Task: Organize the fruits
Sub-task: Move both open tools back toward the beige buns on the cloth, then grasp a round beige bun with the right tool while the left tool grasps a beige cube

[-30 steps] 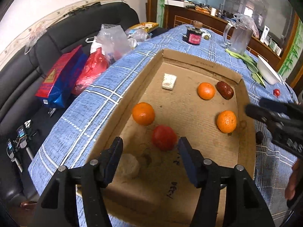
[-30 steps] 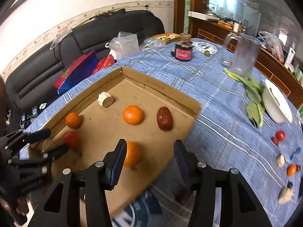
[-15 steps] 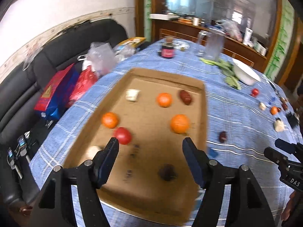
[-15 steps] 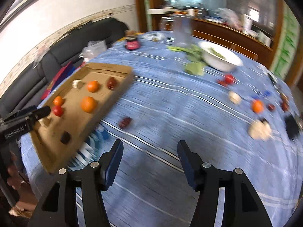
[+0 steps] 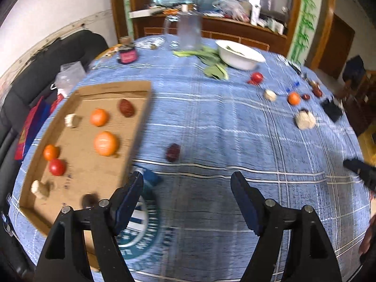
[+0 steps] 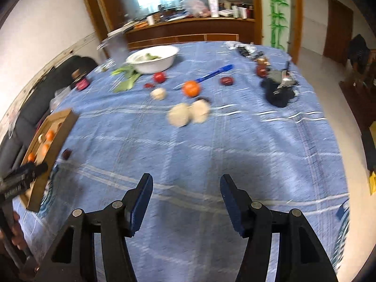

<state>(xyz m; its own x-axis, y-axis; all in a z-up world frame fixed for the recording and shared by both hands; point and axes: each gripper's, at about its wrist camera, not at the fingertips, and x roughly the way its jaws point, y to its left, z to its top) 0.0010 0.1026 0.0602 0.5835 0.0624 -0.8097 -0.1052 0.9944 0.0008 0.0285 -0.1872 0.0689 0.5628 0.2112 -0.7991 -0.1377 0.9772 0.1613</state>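
The step in hand is judged to be the passage between one placing and the next pick: some fruit is already lying in the cardboard tray point(image 5: 138, 87), and more is still spread on the blue-checked worktop point(image 5: 211, 127). Both grippers are being carried empty above the cloth. The fingers of the left gripper point(image 5: 186, 185) have just been opening and are standing wide, with nothing between them; the right gripper point(image 6: 185, 189) is standing moderately open, also empty. A dark red date point(image 5: 173, 152) is lying just beside the tray's right wall, and its long axis is pointing roughly away from the camera. An orange point(image 6: 191, 88) and a tomato point(image 6: 159, 77) are lying farther off, near the white bowl point(image 6: 152, 58). Next, one gripper is probably being lowered over a loose fruit, the fingers set across the date's short side.
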